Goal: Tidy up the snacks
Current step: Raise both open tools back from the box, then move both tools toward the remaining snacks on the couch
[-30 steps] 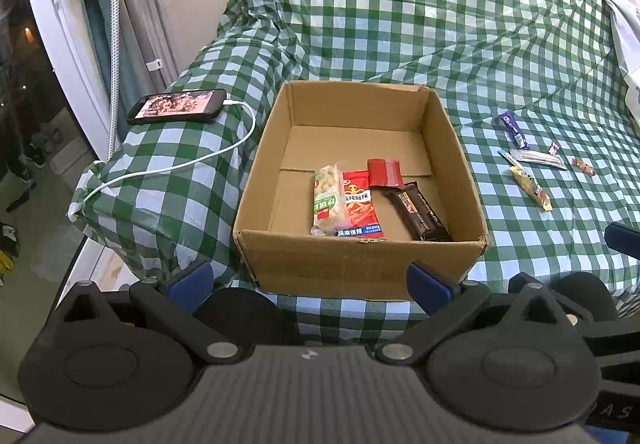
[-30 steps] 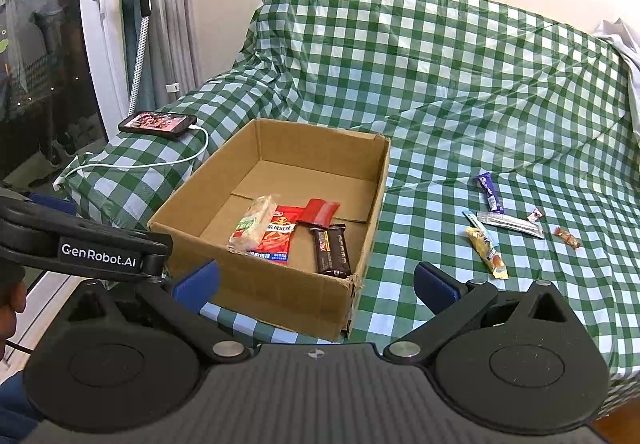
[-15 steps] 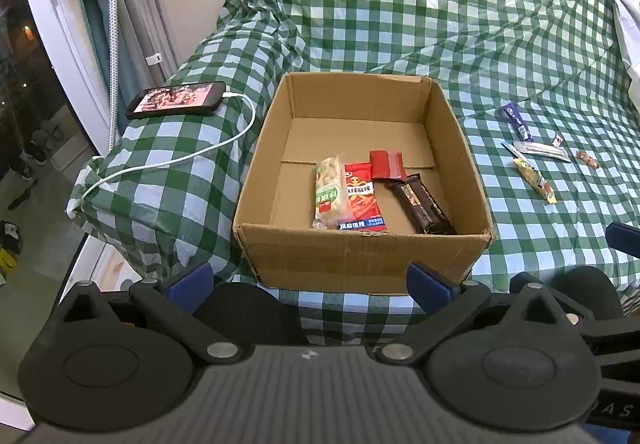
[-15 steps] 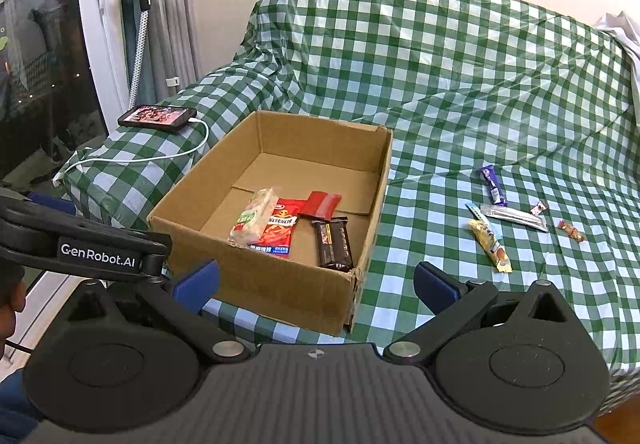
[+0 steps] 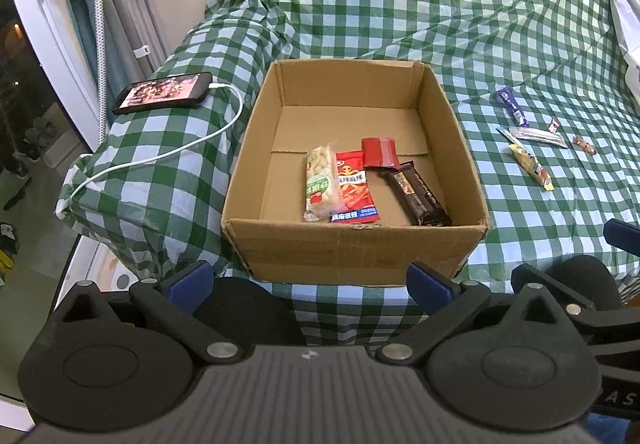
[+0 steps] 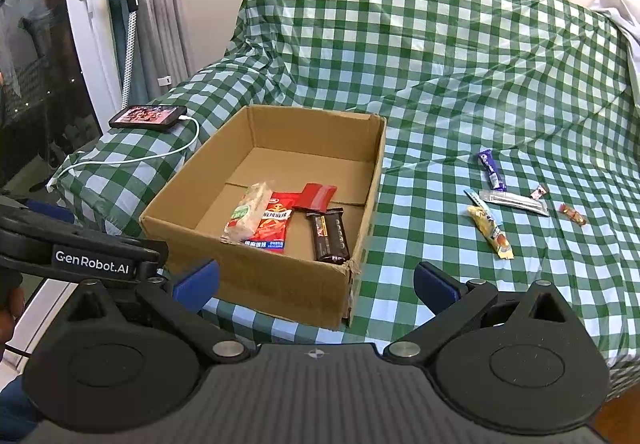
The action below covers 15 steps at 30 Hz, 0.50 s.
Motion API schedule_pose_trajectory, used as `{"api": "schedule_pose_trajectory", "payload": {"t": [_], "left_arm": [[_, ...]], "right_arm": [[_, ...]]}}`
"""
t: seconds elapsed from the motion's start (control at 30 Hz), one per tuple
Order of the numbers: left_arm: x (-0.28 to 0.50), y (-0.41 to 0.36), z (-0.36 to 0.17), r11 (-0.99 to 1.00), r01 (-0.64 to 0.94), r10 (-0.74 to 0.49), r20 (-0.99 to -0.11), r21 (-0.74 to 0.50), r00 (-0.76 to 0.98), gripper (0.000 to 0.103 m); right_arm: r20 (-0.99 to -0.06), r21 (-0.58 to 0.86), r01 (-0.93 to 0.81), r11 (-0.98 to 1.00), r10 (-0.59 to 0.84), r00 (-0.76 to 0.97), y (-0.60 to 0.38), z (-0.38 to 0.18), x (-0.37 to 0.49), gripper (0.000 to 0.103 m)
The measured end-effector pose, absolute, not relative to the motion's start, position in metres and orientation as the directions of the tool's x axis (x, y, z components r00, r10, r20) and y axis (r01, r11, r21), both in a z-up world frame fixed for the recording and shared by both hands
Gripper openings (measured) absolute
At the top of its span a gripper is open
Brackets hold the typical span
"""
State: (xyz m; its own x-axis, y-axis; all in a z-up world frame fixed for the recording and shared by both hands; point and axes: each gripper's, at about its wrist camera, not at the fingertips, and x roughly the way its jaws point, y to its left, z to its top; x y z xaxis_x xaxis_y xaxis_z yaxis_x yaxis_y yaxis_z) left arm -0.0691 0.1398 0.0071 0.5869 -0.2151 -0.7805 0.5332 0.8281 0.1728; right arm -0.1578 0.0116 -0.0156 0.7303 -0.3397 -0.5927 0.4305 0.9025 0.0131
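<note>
An open cardboard box (image 5: 352,248) (image 6: 256,276) sits on the green checked cloth. It holds a green-and-white packet (image 5: 319,184) (image 6: 246,216), a red packet (image 5: 354,188) (image 6: 274,226), a small red wrapper (image 5: 379,152) (image 6: 316,197) and a dark chocolate bar (image 5: 418,194) (image 6: 330,236). To its right lie a purple bar (image 5: 511,107) (image 6: 491,169), a silver stick (image 5: 536,135) (image 6: 514,201), a yellow bar (image 5: 530,166) (image 6: 490,230) and small candies (image 5: 583,144) (image 6: 572,213). My left gripper (image 5: 308,280) and right gripper (image 6: 316,282) are open, empty, in front of the box.
A phone (image 5: 162,98) (image 6: 149,117) with a white charging cable (image 5: 160,156) lies on the cloth left of the box. A window frame and a pole (image 6: 128,12) stand at the far left. White fabric (image 5: 624,12) lies at the right edge.
Both grippers have drawn back and risen a little, so the box and snacks sit slightly farther off. Nothing was taken hold of or moved on the cloth.
</note>
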Motion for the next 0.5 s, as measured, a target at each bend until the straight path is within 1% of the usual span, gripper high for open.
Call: {"api": "schedule_pose_trajectory", "payload": {"t": [0.1, 0.17, 0.37, 0.5], "left_arm": [[-0.065, 0.134, 0.018, 0.814, 0.563, -0.243, -0.794, 0.146, 0.557, 0.103], [-0.062, 0.130, 0.034, 0.802, 0.582, -0.270, -0.785, 0.137, 0.557, 0.103], [-0.068, 0.108, 0.109, 0.753, 0.640, -0.367, -0.708, 0.154, 0.603, 0.103], [-0.072, 0.080, 0.167, 0.713, 0.694, -0.446, -0.701, 0.096, 0.556, 0.103]], "right_arm": [[-0.586, 0.021, 0.449, 0.893, -0.353, 0.730, 0.007, -0.015, -0.159, 0.102], [-0.580, 0.030, 0.474, 0.880, -0.371, 0.725, -0.001, -0.013, -0.162, 0.102], [-0.581, 0.068, 0.587, 0.807, -0.447, 0.681, -0.036, -0.009, -0.180, 0.102], [-0.569, 0.076, 0.662, 0.745, -0.513, 0.643, -0.064, -0.006, -0.198, 0.102]]}}
